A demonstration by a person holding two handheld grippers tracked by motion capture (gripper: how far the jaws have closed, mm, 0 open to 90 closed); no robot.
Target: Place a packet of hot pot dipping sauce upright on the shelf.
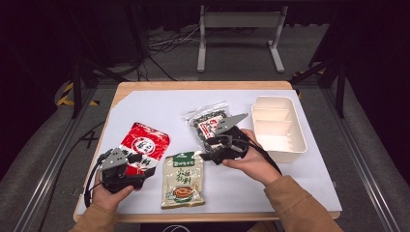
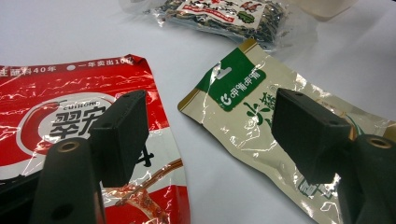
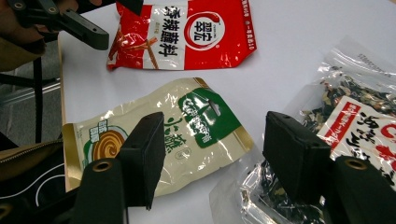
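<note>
From the high view, I am seeing my left gripper (image 1: 140,169) hovering at seven o'clock on the tabletop (image 1: 159,104), over the red bag (image 1: 145,145). My right gripper (image 1: 207,151) is sitting near centre, between the beige pouch (image 1: 183,180) and the clear bag (image 1: 209,121); a white tray (image 1: 279,128) is lying at three o'clock.

In the left gripper view, the fingers (image 2: 123,135) are standing apart, holding nothing.

In the right gripper view, the fingers (image 3: 147,154) are gaping wide, empty, with the beige pouch beneath.
</note>
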